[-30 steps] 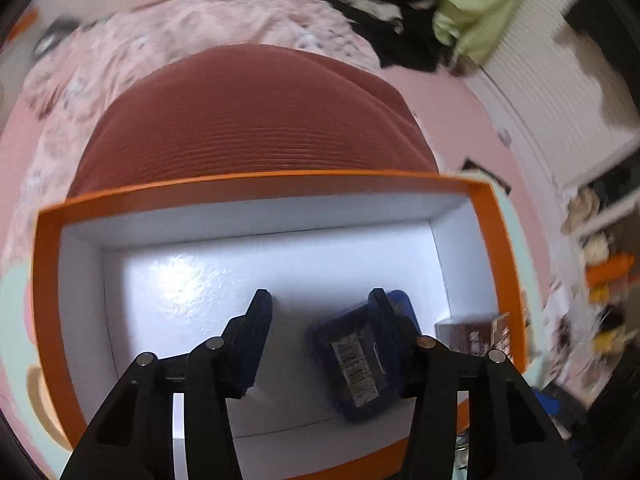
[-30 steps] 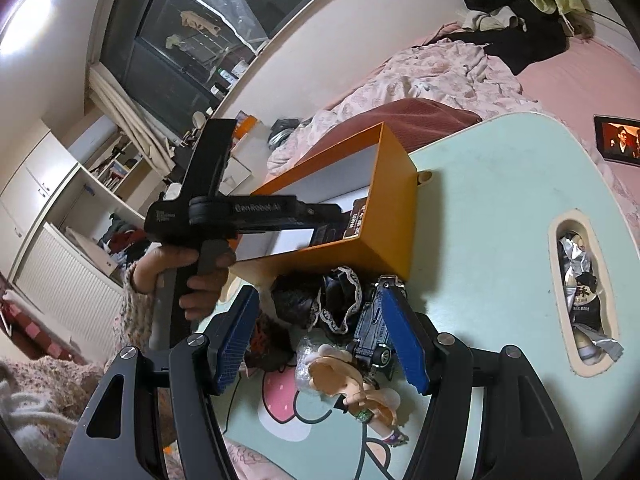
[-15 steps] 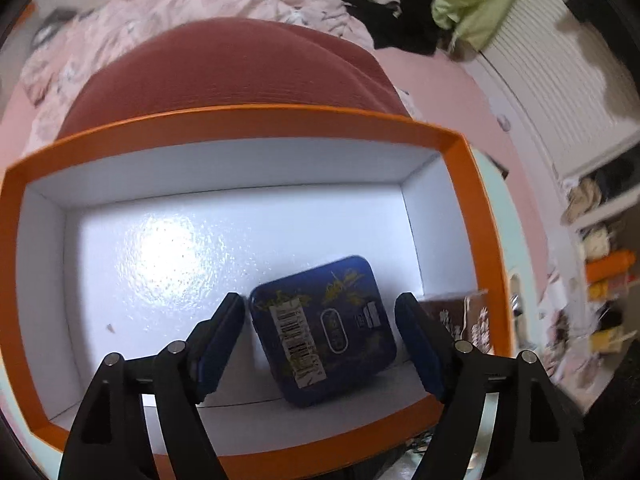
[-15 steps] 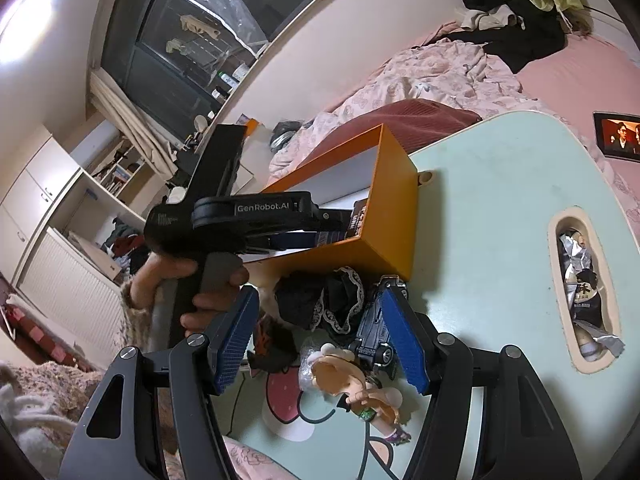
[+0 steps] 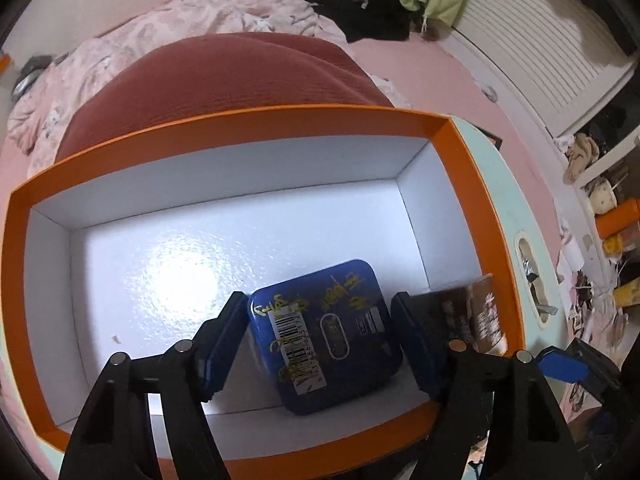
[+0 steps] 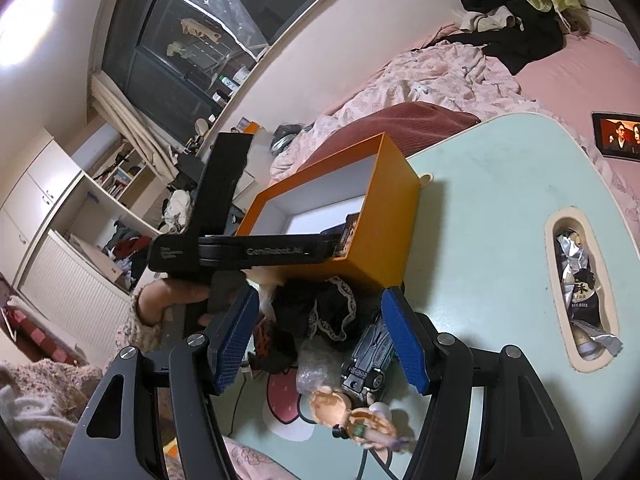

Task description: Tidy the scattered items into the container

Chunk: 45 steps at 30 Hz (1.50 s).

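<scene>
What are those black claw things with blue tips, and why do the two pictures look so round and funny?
They are grabbers, not a robot: a person holds one in each hand, and each carries a small wide-eyed camera that bends the picture.

The left gripper looks down into the orange box. A blue tin lies flat inside between its fingers, with a brown packet beside it. The jaws opened wide a moment ago and have just closed in a little, so the tin seems dropped off.

The right gripper hovers open over the pale green table, holding nothing. Below it wait a toy car, a little doll and a black lacy cloth. You can see the person's hand holding the other grabber.
</scene>
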Each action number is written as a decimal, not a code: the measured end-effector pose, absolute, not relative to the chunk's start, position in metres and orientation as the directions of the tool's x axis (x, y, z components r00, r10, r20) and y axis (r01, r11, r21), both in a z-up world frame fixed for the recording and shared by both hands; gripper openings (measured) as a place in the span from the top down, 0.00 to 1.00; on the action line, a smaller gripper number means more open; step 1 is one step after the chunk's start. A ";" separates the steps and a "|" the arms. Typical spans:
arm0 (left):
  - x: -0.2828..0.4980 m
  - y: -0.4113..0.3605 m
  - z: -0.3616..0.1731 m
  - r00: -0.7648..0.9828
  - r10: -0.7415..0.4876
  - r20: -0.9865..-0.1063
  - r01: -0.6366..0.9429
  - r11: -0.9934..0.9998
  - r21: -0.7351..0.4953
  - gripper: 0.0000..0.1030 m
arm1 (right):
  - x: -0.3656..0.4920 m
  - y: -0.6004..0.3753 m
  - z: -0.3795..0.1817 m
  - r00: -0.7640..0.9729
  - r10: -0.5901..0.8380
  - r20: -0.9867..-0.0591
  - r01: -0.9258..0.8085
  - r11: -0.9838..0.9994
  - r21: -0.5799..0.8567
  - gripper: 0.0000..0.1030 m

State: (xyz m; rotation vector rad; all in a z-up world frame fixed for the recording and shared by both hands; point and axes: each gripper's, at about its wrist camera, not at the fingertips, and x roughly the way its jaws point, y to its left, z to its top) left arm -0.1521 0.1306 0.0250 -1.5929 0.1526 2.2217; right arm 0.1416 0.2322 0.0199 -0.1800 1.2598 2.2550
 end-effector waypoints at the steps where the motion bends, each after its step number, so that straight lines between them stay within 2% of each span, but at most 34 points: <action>1: -0.153 0.127 0.026 -0.271 0.263 -0.926 -0.377 -0.914 -0.149 0.31 | 0.142 0.232 0.020 -0.841 0.397 -0.369 -0.522 -0.413 0.746 0.37; 2: -0.154 0.123 0.028 -0.268 0.274 -0.923 -0.367 -0.915 -0.165 0.32 | 0.142 0.233 0.021 -0.838 0.400 -0.371 -0.526 -0.413 0.744 0.37; 3: -0.161 0.121 0.032 -0.267 0.285 -0.920 -0.358 -0.916 -0.180 0.41 | 0.143 0.233 0.021 -0.836 0.402 -0.373 -0.529 -0.412 0.742 0.37; 4: -0.164 0.111 0.039 -0.286 0.324 -0.902 -0.339 -0.914 -0.222 0.64 | 0.144 0.233 0.022 -0.834 0.406 -0.375 -0.533 -0.411 0.740 0.37; 6: -0.165 0.090 0.051 -0.275 0.371 -0.887 -0.318 -0.906 -0.281 0.90 | 0.145 0.234 0.024 -0.826 0.413 -0.382 -0.544 -0.410 0.733 0.37; 8: -0.170 0.074 0.062 -0.290 0.407 -0.866 -0.302 -0.898 -0.320 0.90 | 0.148 0.237 0.029 -0.816 0.423 -0.393 -0.560 -0.412 0.719 0.37; 11: -0.173 0.064 0.062 -0.323 0.383 -0.865 -0.282 -0.912 -0.298 0.89 | 0.147 0.243 0.040 -0.799 0.434 -0.416 -0.589 -0.426 0.687 0.37; 13: -0.174 0.061 0.059 -0.308 0.423 -0.852 -0.265 -0.899 -0.350 0.68 | 0.143 0.248 0.049 -0.780 0.447 -0.439 -0.618 -0.437 0.653 0.37; 15: -0.169 0.060 0.058 -0.297 0.457 -0.839 -0.267 -0.883 -0.386 0.56 | 0.135 0.253 0.057 -0.747 0.445 -0.494 -0.663 -0.443 0.603 0.37; 18: -0.155 0.072 0.058 -0.279 0.461 -0.842 -0.313 -0.873 -0.374 0.54 | 0.112 0.258 0.070 -0.702 0.415 -0.579 -0.709 -0.485 0.513 0.37; 21: -0.152 0.066 0.060 -0.282 0.469 -0.837 -0.291 -0.873 -0.391 0.54 | 0.086 0.263 0.079 -0.642 0.387 -0.662 -0.746 -0.516 0.421 0.38; 25: -0.149 0.043 0.069 -0.385 0.404 -0.830 -0.243 -0.912 -0.331 0.53 | 0.057 0.271 0.076 -0.519 0.376 -0.767 -0.798 -0.534 0.278 0.38; 29: -0.145 0.023 0.073 -0.396 0.416 -0.819 -0.216 -0.909 -0.357 0.53 | 0.041 0.291 0.062 -0.461 0.286 -0.840 -0.818 -0.504 0.277 0.37; 37: -0.143 0.001 0.063 -0.411 0.398 -0.820 -0.178 -0.917 -0.356 0.51 | 0.027 0.325 0.032 -0.474 0.145 -0.869 -0.811 -0.456 0.367 0.37; 42: -0.140 -0.006 0.060 -0.421 0.430 -0.798 -0.190 -0.903 -0.386 0.51 | 0.032 0.326 0.049 -0.480 0.241 -0.844 -0.824 -0.454 0.339 0.37; 45: -0.137 -0.013 0.069 -0.455 0.486 -0.746 -0.199 -0.872 -0.447 0.51 | 0.032 0.319 0.074 -0.516 0.298 -0.803 -0.809 -0.477 0.343 0.37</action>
